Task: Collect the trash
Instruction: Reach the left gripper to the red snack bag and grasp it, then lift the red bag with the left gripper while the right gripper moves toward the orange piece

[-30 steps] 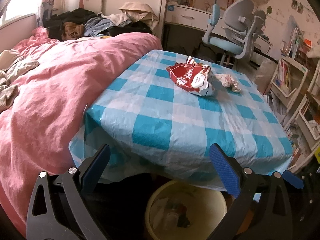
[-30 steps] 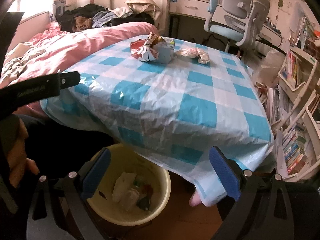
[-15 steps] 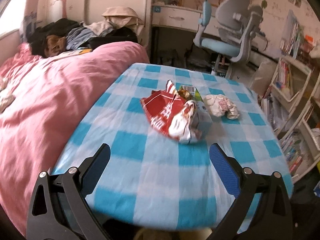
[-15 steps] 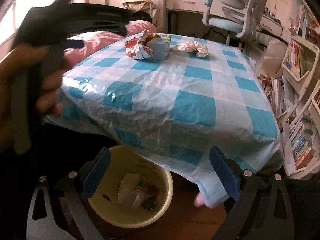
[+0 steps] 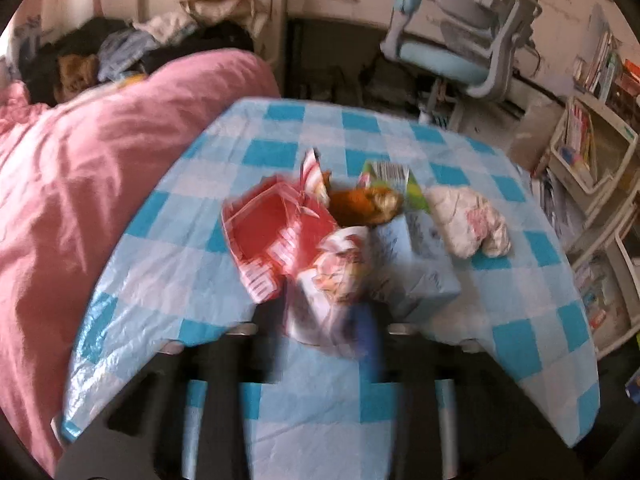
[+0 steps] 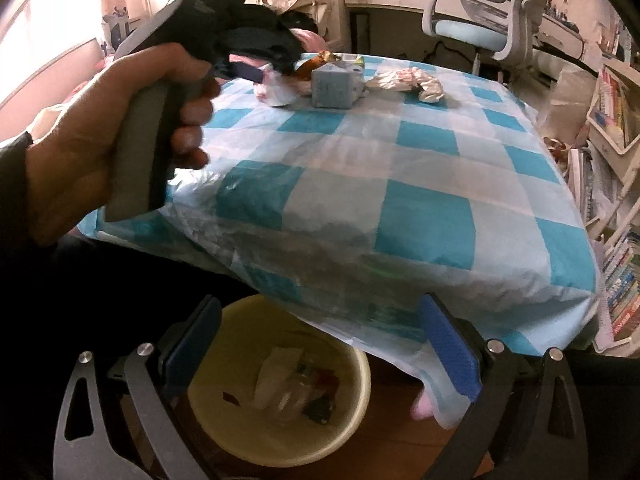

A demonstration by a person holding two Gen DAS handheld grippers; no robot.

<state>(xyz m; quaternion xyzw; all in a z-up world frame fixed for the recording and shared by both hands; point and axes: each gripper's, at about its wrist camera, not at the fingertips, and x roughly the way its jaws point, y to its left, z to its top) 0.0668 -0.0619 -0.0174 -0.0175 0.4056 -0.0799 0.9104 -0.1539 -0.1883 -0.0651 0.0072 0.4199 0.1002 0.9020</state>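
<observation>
Pink duvet: fills the left of the left wrist view, butted against the table's left edge; dark clothes heaped at its far end.

Table: covered in blue-and-white check plastic cloth, which hangs over the near edge in the right wrist view.

Red wrapper: crumpled snack bag, left-most of the trash on the table, its white-printed end turned toward the camera.

Left gripper: low centre of its own view, blurred. Its jaws have just been closing and now stand narrow, with the wrapper's white end between the pads; the blur hides whether they press on it. In the right wrist view the same tool shows upper left, gripped by a hand in a dark sleeve, tips at the wrapper.

Brown foil: crumpled, behind the wrapper, touching it.

Blue carton: just right of the wrapper, green-and-white top flap open.

White wad: crumpled paper or plastic with pink print, just right of the carton.

Bin: pale yellow, on the floor under the table's near edge, holding assorted scraps.

Right gripper: over the bin, jaws wide apart, nothing between the blue pads.

Chair: blue-grey, beyond the table.

Shelves: far right, stacked with books.
</observation>
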